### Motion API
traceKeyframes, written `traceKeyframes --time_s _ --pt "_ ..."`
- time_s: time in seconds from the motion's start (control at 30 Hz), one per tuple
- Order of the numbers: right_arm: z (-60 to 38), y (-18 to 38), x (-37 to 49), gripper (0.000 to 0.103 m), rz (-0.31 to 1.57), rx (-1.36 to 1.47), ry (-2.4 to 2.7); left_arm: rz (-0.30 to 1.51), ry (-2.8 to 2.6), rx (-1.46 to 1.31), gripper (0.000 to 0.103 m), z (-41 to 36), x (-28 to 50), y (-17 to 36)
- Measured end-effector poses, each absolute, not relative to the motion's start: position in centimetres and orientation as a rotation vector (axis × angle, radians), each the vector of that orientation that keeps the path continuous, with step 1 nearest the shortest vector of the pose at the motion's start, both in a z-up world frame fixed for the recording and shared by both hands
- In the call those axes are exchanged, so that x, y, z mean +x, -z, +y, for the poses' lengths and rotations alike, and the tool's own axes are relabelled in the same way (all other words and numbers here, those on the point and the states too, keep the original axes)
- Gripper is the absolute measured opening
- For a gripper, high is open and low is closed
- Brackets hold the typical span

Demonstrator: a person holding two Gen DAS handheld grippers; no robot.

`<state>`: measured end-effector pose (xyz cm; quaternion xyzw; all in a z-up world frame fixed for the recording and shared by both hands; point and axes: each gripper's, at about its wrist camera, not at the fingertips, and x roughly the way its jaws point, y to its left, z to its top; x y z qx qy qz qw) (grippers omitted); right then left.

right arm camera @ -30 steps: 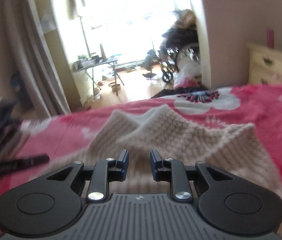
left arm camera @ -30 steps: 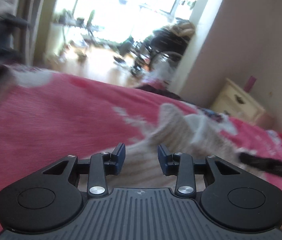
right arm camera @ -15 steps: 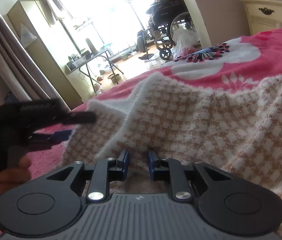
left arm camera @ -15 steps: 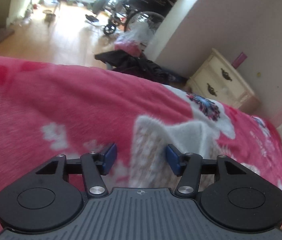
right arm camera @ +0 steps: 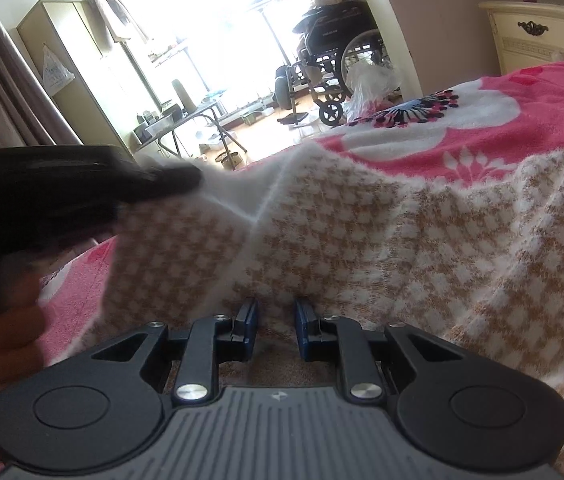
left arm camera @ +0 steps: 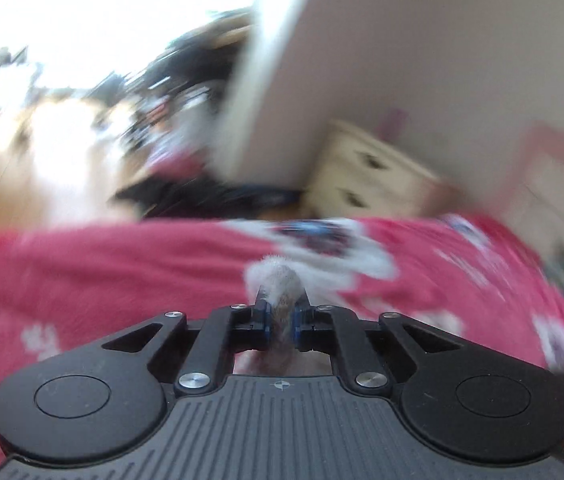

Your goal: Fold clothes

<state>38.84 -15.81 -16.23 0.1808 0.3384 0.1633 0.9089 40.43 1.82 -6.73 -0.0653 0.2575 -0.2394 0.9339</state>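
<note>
- Tan-and-white checked fuzzy knit sweater [right arm camera: 362, 240] fills the centre and right of the right wrist view, lying on a pink flowered fleece blanket [right arm camera: 542, 92].
- Left gripper [left arm camera: 281, 322], fingers narrow, pinches a fold of it at lower centre.
- Right gripper [right arm camera: 276, 328], slightly parted, touches the knit; whether it grips, I cannot tell.

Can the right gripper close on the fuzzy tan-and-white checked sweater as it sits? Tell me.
Probably yes. The right gripper is open with its blue pads against the tan-and-white checked sweater, fabric bunched right ahead and nothing between. The left gripper already pinches a fold off to the side, clear of it.
</note>
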Motion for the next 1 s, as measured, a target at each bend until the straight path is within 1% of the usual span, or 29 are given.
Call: traceKeyframes --time_s 0.1,0.17,0.2,0.27,0.37,0.43,0.6,0.73,0.8,0.87,0.97,1.0 --pt "-16.3 16.4 39.1 0.019 0.710 0.414 -0.344 0.446 0.620 0.174 0.008 -1.0 35.4 6.6" --pt "-16.7 16.4 39.2 0.019 0.722 0.443 -0.350 0.398 0.641 0.317 0.007 -1.8 33.0 7.2" --pt "-16.9 16.2 39.1 0.019 0.724 0.447 -0.352 0.375 0.633 0.345 0.007 -1.6 32.4 7.2" --pt "-17.0 15.7 38.7 0.021 0.724 0.439 -0.359 0.391 0.634 0.324 0.007 -0.8 32.4 6.9" --pt "-18.9 14.1 38.1 0.027 0.737 0.489 -0.376 0.371 0.642 0.402 0.008 -0.8 31.4 7.0" --pt "-20.9 12.4 37.3 0.033 0.713 0.516 -0.376 0.364 0.657 0.439 0.007 -1.0 31.0 7.1" --pt "-23.0 6.2 37.5 0.033 0.580 0.441 -0.330 0.316 0.695 0.609 0.008 -2.3 29.4 8.3" --pt "-19.3 2.1 40.6 0.033 0.515 0.234 -0.311 0.272 0.722 0.773 0.008 -3.0 28.2 9.7" --pt "-17.3 2.0 41.9 0.033 0.551 0.173 -0.349 0.253 0.732 0.844 0.008 -3.1 27.6 10.3" --pt "-16.2 3.0 42.3 0.033 0.605 0.106 -0.337 0.250 0.726 0.861 0.008 -2.8 27.4 10.6" --pt "-17.9 5.9 40.3 0.033 0.648 0.100 -0.289 0.272 0.710 0.836 0.010 -2.0 27.3 10.9" --pt "-18.8 7.0 39.2 0.033 0.652 0.111 -0.276 0.286 0.703 0.820 0.013 -1.7 27.4 11.0"
